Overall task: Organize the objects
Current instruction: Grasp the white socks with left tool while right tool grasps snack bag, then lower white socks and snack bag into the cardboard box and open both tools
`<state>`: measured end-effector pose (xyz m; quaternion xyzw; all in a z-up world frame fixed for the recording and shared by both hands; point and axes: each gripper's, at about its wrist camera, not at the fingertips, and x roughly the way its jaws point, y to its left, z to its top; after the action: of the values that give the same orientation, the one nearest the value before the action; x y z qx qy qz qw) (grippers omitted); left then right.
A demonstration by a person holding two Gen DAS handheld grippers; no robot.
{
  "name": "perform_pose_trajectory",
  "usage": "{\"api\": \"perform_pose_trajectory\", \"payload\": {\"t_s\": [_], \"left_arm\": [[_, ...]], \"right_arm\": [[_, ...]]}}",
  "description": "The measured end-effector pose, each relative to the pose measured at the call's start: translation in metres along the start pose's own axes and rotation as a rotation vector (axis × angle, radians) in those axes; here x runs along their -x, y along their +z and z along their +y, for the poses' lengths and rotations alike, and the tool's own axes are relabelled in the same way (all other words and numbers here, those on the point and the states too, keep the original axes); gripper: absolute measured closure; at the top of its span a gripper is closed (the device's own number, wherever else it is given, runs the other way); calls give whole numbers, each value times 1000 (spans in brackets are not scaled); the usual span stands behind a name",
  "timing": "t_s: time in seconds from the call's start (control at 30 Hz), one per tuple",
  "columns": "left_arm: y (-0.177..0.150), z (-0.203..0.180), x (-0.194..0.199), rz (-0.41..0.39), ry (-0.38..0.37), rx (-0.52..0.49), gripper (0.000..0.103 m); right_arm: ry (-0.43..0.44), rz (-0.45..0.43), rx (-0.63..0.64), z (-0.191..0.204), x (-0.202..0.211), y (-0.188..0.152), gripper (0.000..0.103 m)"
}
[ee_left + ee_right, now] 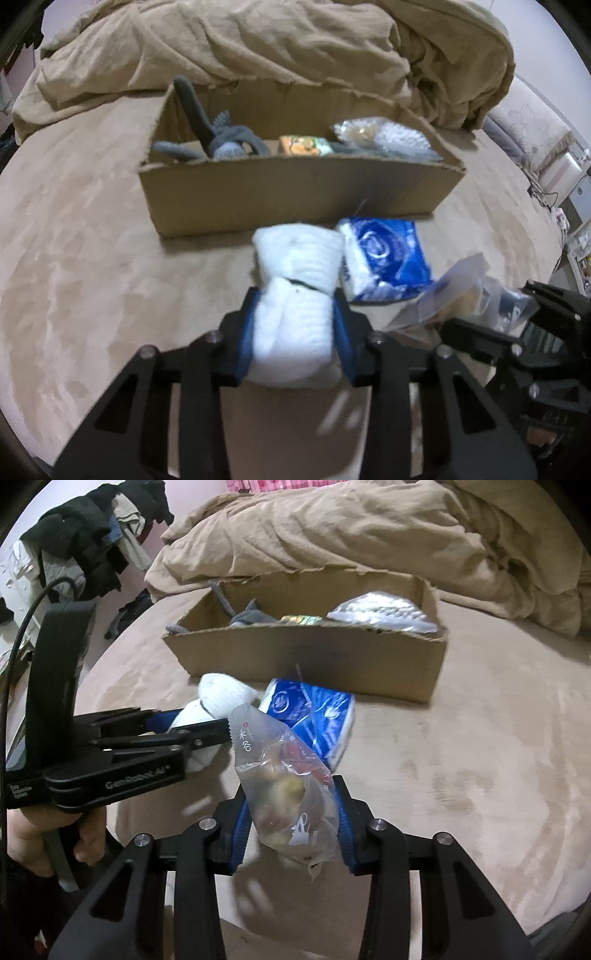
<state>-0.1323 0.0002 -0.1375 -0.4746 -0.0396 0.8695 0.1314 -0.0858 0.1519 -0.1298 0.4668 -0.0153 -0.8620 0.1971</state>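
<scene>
two grippers at work over a tan bed surface, rumpled tan duvet behind. open cardboard box holds a grey plush toy, an orange packet and a clear bag. blue tissue pack lies just in front of the box. left gripper is clamped on a rolled white sock, beside the tissue pack. right gripper is closed around a clear snack bag, near the pack.
</scene>
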Motion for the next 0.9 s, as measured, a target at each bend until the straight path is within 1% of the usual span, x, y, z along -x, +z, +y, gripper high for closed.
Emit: {"api": "perform_pose_trajectory", "payload": {"t_s": [0.13, 0.37, 0.43, 0.5, 0.57, 0.63, 0.73, 0.9], "left_arm": [[-2, -6, 27, -35, -5, 9, 65], [8, -20, 76, -94, 1, 6, 65], [12, -23, 89, -110, 12, 9, 65], [19, -28, 105, -140, 21, -3, 65], [27, -30, 119, -167, 16, 0, 65], [34, -30, 129, -195, 16, 4, 65], [48, -28, 140, -231, 13, 7, 65], [69, -20, 143, -267, 21, 24, 65]], "right_arm": [[-10, -27, 6, 2, 14, 5, 61], [-27, -83, 17, 4, 46, 15, 61], [-12, -97, 11, 4, 55, 19, 61], [17, -105, -4, 4, 62, 26, 61], [-2, -136, 25, 8, 73, 35, 61], [-2, -160, 35, 11, 82, 44, 61], [-11, -201, 49, 12, 91, 59, 61], [-21, -260, 66, 11, 97, 86, 61]]}}
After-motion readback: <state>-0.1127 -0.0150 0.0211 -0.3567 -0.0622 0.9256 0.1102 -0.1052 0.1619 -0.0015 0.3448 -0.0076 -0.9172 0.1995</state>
